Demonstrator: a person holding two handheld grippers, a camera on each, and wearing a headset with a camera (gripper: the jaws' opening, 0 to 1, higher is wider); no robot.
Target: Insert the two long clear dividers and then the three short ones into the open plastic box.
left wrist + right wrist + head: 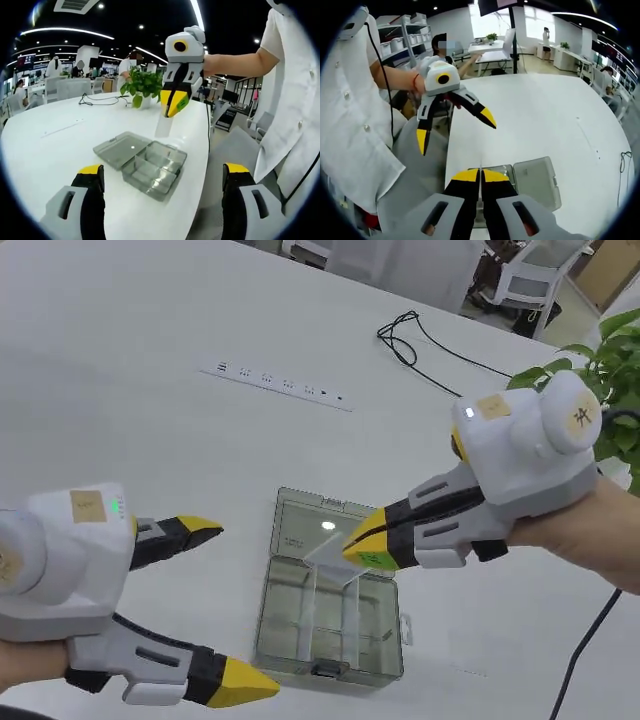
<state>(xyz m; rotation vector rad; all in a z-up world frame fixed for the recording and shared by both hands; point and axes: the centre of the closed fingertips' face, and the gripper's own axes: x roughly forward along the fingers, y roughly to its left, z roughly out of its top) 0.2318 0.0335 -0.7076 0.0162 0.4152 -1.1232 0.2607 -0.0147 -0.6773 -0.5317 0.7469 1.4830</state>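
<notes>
Right gripper [360, 545] fingers pinch a clear divider [325, 558] just above the open box [300, 530]; left gripper [240, 608] fingers spread wide

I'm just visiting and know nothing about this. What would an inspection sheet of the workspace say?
Surface: white table.
Job's things: open clear box, lid laid flat; two dividers stand inside; a third divider held above it.
Clutter: nothing seen.
Grippers: right tongs shut on the third divider; left tongs open, empty, left of the box.
Cables: power strip and looped black cable on the table's far side.
Surroundings: plant, office chairs.
</notes>
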